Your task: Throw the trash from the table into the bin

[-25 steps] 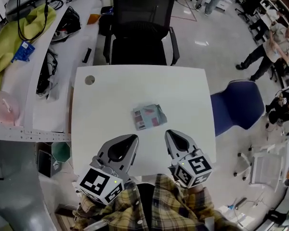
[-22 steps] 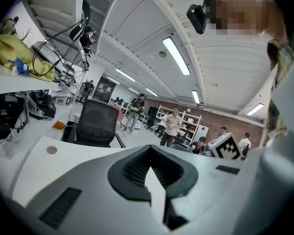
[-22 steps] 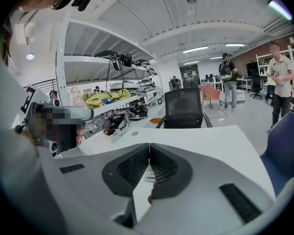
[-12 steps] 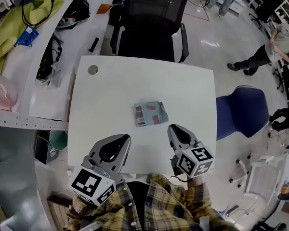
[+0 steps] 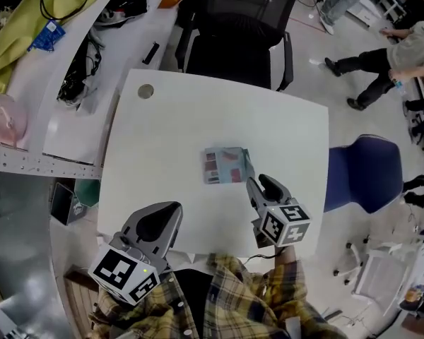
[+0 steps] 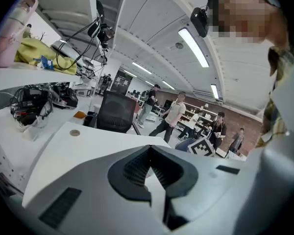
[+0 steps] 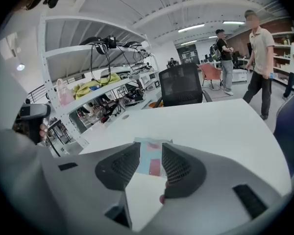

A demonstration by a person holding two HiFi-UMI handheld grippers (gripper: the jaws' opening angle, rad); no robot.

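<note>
A flat, crumpled blue-and-pink packet (image 5: pixel 226 165) lies near the middle of the white table (image 5: pixel 169 133). My right gripper (image 5: pixel 255 183) is just short of the packet's near right corner and aimed at it. Its jaws have just been opening and now stand open. In the right gripper view the packet (image 7: pixel 151 161) shows through the gap beyond the right gripper (image 7: pixel 151 147), with nothing between the pads. My left gripper (image 5: pixel 171 209) hovers over the table's near edge, left of the packet, apart from it. In the left gripper view, the left gripper (image 6: pixel 150 150) has its pads meeting, with nothing held.
A black office chair (image 5: pixel 240 27) stands at the table's far side and a blue chair (image 5: pixel 364 171) at its right. A green container (image 5: pixel 86 193) sits on the floor by the left edge. A cluttered side desk (image 5: pixel 78 62) runs along the left. People (image 5: pixel 381 51) walk at the back right.
The right gripper has moved forward and down toward the packet and its jaws have parted. The left gripper has sunk toward the table's near edge. The packet has not moved.
</note>
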